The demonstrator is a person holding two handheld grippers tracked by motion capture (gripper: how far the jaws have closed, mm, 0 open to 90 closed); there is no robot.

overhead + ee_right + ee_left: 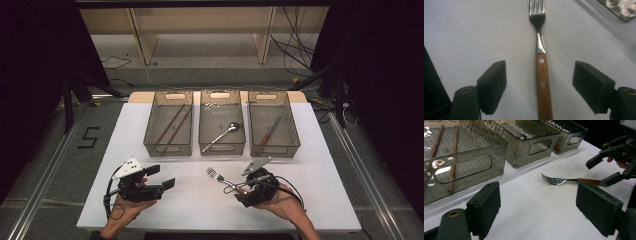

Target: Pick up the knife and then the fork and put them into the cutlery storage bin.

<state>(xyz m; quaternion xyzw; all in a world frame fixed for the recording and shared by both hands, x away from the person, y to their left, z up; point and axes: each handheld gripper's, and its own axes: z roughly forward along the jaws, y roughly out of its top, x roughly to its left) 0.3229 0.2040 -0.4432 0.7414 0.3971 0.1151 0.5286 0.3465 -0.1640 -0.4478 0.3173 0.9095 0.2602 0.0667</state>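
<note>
A fork with a wooden handle lies flat on the white table, tines pointing away to the left. In the right gripper view the fork's handle runs between the two pads of my right gripper, with a gap on each side. That right gripper is open, at the table's front right. My left gripper rests at the front left in a hand, open with nothing between its jaws. The left gripper view looks across at the fork and at the right gripper.
Three clear bins stand in a row at the back. The left bin holds two chopsticks, the middle bin a spoon, the right bin a red-handled utensil. The table's front edge lies just behind both hands.
</note>
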